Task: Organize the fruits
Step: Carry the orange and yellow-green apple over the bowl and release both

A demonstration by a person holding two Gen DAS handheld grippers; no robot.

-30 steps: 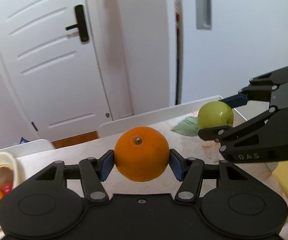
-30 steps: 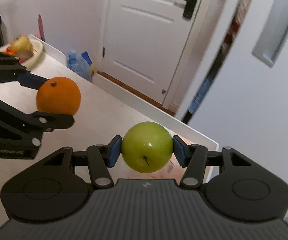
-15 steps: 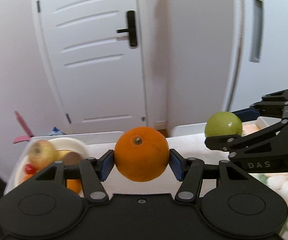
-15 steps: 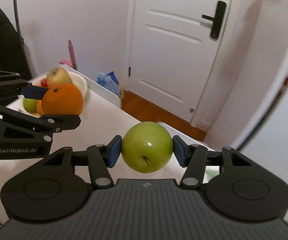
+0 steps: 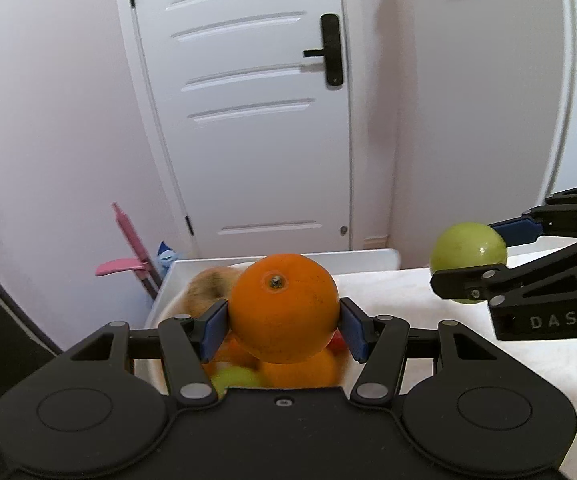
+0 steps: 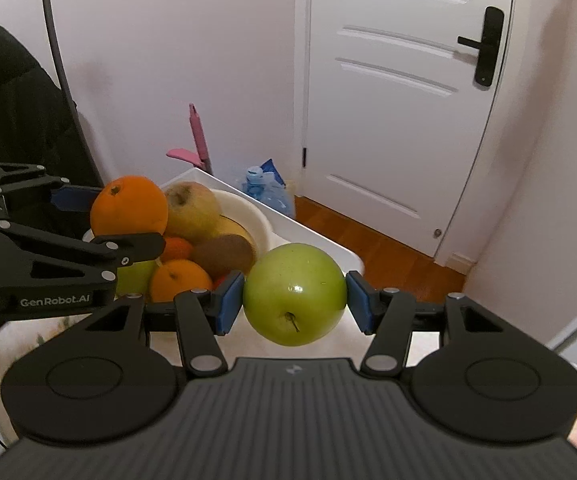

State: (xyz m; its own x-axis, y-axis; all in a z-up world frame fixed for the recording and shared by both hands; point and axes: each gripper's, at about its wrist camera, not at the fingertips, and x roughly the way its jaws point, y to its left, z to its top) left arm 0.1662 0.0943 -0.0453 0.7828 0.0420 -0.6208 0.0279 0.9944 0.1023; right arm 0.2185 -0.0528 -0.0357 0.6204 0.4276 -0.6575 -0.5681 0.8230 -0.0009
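Observation:
My left gripper [image 5: 283, 322] is shut on an orange [image 5: 284, 307] and holds it just above a white fruit bowl [image 6: 248, 216] at the table's far left corner. The bowl holds a yellow apple [image 6: 192, 210], a kiwi [image 6: 222, 256], a smaller orange [image 6: 178, 280] and other fruit. My right gripper [image 6: 294, 306] is shut on a green apple [image 6: 294, 294] and holds it in the air to the right of the bowl. The green apple also shows in the left wrist view [image 5: 466, 256], to the right of the orange.
The table [image 5: 488, 364] has a white raised rim [image 6: 316, 236] behind the bowl. A white door [image 5: 248, 120] stands beyond the table. A pink tool [image 6: 196, 140] and a blue bag [image 6: 268, 188] sit on the floor by the wall.
Both grippers have swung left with their fruit. The orange is now over the fruit bowl, and the green apple has come close to the bowl's right side.

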